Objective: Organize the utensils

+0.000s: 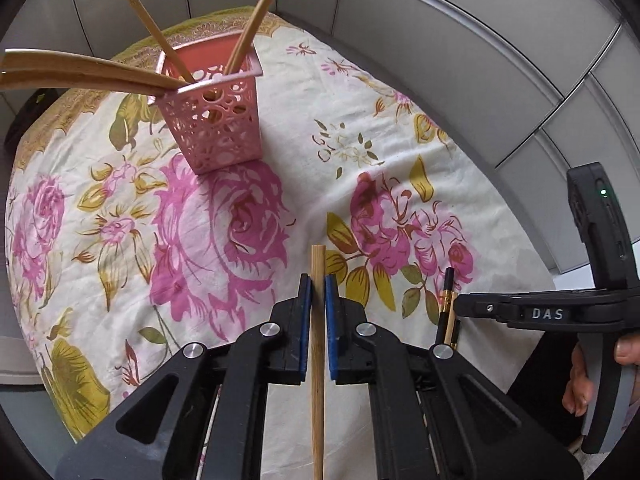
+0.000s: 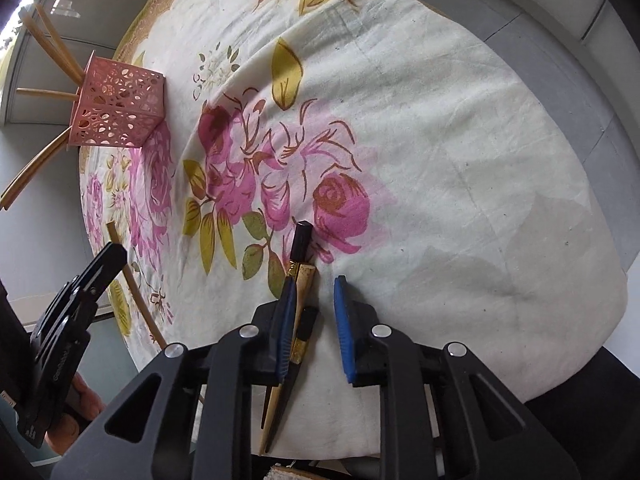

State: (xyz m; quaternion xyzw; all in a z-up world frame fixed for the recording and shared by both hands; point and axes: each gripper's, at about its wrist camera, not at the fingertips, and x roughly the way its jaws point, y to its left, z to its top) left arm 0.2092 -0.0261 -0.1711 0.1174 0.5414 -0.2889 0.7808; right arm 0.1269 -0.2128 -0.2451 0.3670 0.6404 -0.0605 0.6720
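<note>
step: left tongs (image 1: pixel 318 304) clamped on a chopstick (image 1: pixel 318 360) | right tongs (image 2: pixel 312 320) half-open around black chopsticks (image 2: pixel 301 272), probably not gripped | next: carry mine to far-left pink holder (image 1: pixel 212 120)

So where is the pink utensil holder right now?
The pink utensil holder stands upright on the floral tablecloth toward the table's far edge, upper left in both wrist views, with several wooden utensils sticking out of it, apart from both tongs.

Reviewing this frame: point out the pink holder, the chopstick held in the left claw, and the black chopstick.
pink holder (image 1: pixel 216 128), left wrist view, perforated front wall.
wooden chopstick (image 1: pixel 318 280), left wrist view, shaft between the pads.
black chopstick (image 2: pixel 301 240), right wrist view, upper end.
</note>
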